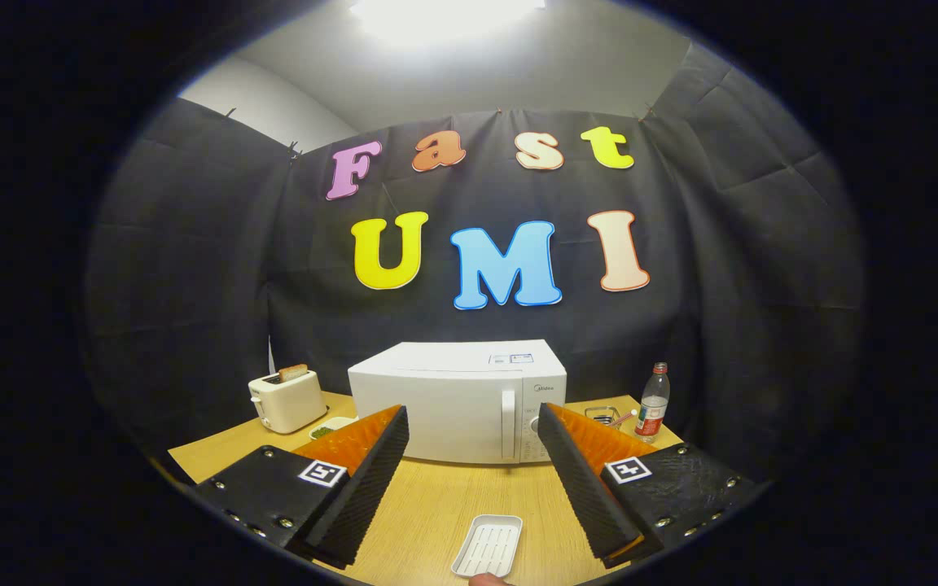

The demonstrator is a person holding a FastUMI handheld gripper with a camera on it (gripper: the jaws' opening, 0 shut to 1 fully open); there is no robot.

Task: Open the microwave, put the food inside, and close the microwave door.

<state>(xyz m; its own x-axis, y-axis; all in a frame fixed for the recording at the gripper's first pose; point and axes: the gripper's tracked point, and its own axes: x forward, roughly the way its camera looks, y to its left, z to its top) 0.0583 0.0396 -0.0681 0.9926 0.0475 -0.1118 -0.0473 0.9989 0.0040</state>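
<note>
The white microwave (457,403) stands at the back of the wooden counter (436,505) at 12 o'clock beyond the fingers, door shut, handle upright beside the panel. A white ribbed tray (487,545) lies between the fingers, seemingly empty.

A single overhead light source (444,16) sits high above the fingers and is overexposed to plain white glare. Illumination falls off toward the sides, where the dark cloth wall (192,268) reads dim. The wooden table (453,496) between the fingers is evenly lit, and the microwave (457,399) beyond them is bright and in sharp focus. Fisheye distortion bends the wall seams and table edge outward. The gripper (473,423), fingers spread apart, casts soft shadows.
</note>
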